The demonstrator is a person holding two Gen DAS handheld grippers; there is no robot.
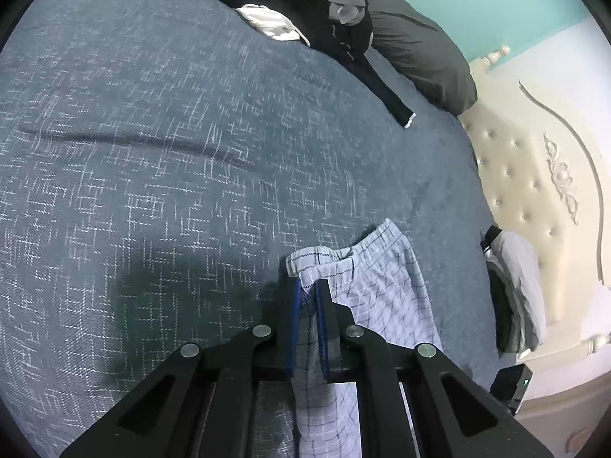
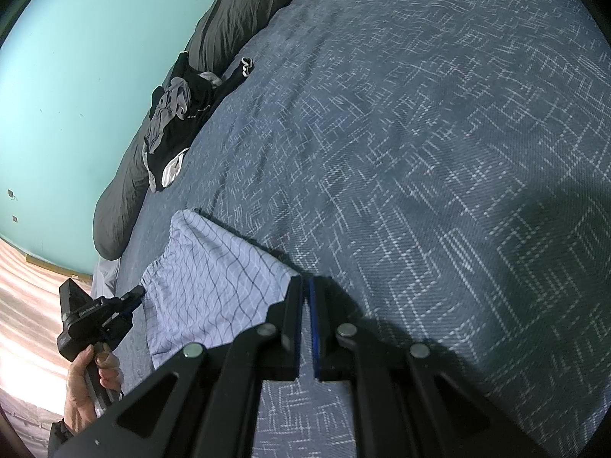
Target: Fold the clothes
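Left gripper (image 1: 308, 286): blue-padded jaws pinched on waistband of checked shorts (image 1: 382, 286), thin pale cotton with dark grid lines, gathered elastic edge just ahead of tips. Right gripper (image 2: 304, 284): jaws closed on opposite corner of same shorts (image 2: 214, 278); cloth stretched flat between both grippers over bedspread (image 2: 420, 152), coarse blue weave with white crosshatch. Far ahead of left gripper: crumpled pile of dark clothes (image 1: 328, 11), beside smooth grey pillow (image 1: 420, 49).
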